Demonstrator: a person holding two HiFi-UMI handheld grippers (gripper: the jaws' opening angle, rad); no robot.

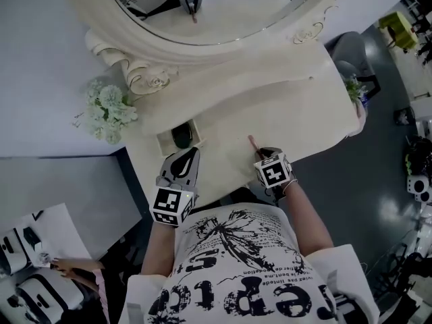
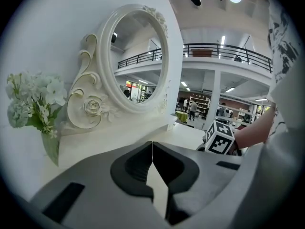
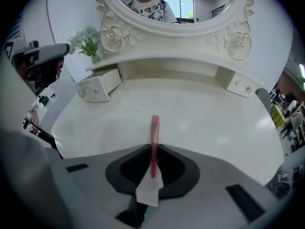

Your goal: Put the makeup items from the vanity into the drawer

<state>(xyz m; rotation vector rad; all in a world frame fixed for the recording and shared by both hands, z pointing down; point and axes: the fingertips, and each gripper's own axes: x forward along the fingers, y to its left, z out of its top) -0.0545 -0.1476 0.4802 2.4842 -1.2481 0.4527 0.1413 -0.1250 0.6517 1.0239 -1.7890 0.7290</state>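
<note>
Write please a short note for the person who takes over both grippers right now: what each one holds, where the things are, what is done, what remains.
Left gripper: fingers together, empty, near the open drawer.
Right gripper: shut on a pink makeup stick, over the vanity top.
Done: the drawer stands pulled out; something dark lies in it.
Left: carry the pink makeup stick to the drawer and release it there. No other makeup shows on the top.
</note>
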